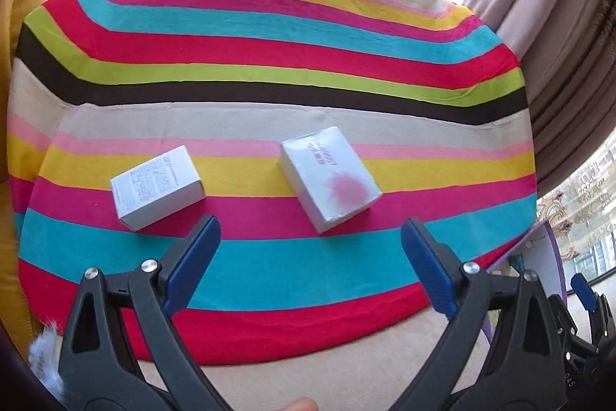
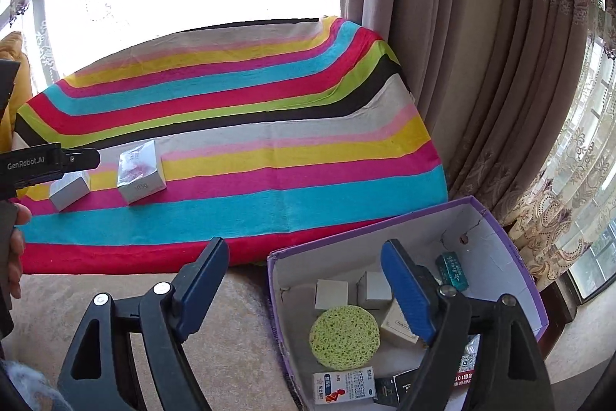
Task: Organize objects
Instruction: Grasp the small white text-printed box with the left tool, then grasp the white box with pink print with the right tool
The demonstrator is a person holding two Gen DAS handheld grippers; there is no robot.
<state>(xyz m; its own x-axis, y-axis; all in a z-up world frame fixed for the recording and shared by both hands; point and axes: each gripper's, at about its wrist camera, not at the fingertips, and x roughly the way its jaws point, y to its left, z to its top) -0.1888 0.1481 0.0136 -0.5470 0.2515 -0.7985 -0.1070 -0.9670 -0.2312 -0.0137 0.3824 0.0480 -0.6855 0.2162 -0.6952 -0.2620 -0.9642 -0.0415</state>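
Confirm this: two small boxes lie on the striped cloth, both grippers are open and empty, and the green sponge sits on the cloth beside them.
Not quite. The green sponge lies inside the purple storage box, as the right wrist view shows. The rest holds: the white box and silver box lie on the striped cloth; the left gripper and right gripper have jaws open, empty.

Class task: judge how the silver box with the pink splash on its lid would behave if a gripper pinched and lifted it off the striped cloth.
The silver box looks like thin card, so probably light and crushable under a hard pinch. Its glossy wrap may be a little slippery. Lying flat on the striped cloth, it should slide rather than roll or tip.
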